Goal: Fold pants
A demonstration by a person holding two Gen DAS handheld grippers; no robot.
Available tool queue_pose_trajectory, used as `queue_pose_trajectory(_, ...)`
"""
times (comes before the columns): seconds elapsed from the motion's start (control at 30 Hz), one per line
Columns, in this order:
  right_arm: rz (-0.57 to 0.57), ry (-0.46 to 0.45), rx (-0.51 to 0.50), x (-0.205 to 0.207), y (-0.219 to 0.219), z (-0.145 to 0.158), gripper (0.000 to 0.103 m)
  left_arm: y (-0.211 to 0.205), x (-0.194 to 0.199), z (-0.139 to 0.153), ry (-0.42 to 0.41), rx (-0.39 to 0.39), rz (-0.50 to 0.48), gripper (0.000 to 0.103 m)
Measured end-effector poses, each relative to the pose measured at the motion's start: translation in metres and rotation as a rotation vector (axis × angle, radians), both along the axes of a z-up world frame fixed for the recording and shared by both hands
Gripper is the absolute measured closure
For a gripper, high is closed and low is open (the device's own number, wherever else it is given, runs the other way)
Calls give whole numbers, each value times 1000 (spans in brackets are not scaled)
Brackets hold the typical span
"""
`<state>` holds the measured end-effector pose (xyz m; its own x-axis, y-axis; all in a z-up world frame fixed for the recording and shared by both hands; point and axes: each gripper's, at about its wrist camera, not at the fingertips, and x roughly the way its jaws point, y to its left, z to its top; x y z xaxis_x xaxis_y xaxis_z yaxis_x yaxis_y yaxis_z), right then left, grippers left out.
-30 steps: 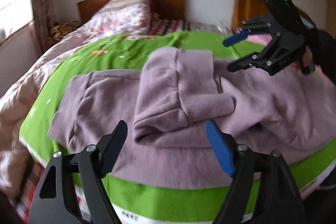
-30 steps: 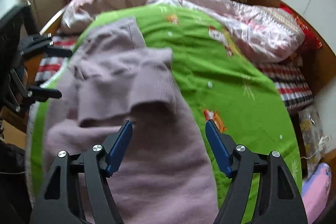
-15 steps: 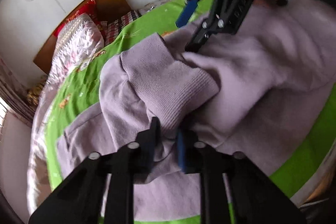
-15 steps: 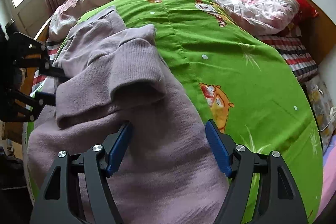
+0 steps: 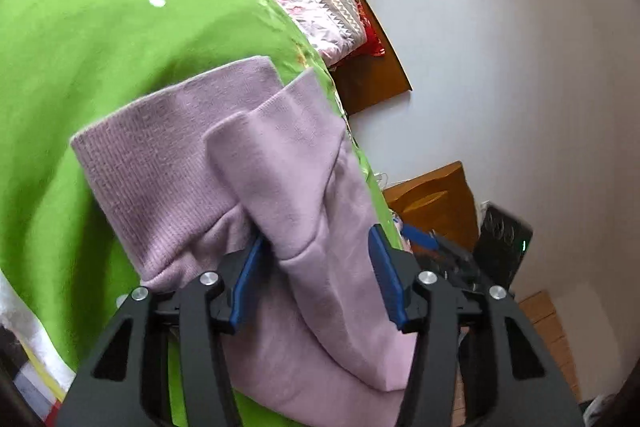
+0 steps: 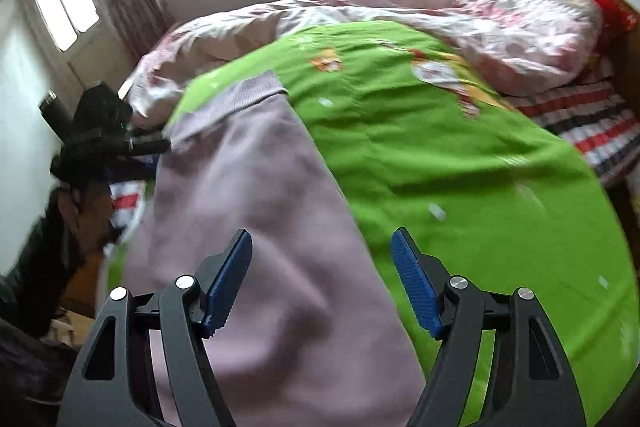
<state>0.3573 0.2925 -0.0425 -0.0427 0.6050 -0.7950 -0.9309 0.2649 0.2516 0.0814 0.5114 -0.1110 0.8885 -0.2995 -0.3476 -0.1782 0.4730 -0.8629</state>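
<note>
Lilac pants (image 6: 260,207) lie on the green bedcover (image 6: 460,167), one leg stretched out to its ribbed cuff (image 6: 244,91). In the left wrist view the ribbed cuff (image 5: 160,171) and a fold of the pants (image 5: 304,187) sit between the jaws of my left gripper (image 5: 314,247). Those jaws are opening, and the cloth hangs slack between the blue pads. From the right wrist view, the left gripper (image 6: 156,147) sits at the bed's left edge beside the cuff. My right gripper (image 6: 320,283) is open and hovers over the wide part of the pants, holding nothing.
A pink floral quilt (image 6: 460,11) is bunched along the far side of the bed, near the wooden headboard (image 5: 360,67). A striped sheet (image 6: 592,131) shows at the right. A person's hand and dark sleeve (image 6: 60,235) are at the left. Windows (image 6: 64,3) fill the far wall.
The left gripper shut on the folded-over cuff, swung it outward so the leg now lies straight, and its jaws have parted again. The right gripper shifted along the pants, staying open.
</note>
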Motion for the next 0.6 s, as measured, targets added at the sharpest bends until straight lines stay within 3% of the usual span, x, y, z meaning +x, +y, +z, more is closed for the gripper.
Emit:
queue_pose_trajectory(0.17, 10, 124, 22, 23, 52, -15, 34, -4, 3, 4, -16, 4, 12, 43)
queue_pose_trajectory(0.43, 59, 336, 46, 42, 123, -34, 57, -18, 2, 11, -13, 27, 39, 47)
queue_pose_trajectory(0.47, 71, 348, 49, 41, 126, -34, 65, -19, -3, 11, -6, 33, 42, 56)
queue_pose_trajectory(0.5, 85, 359, 50, 38, 128, -34, 81, -21, -7, 12, 5, 45, 43, 65)
queue_pose_trajectory(0.53, 92, 334, 52, 34, 127, -32, 82, -22, -6, 13, 17, 58, 41, 82)
queue_pose_trajectory(0.6, 100, 275, 59, 26, 124, -26, 88, -23, -5, 16, 37, 81, 42, 91)
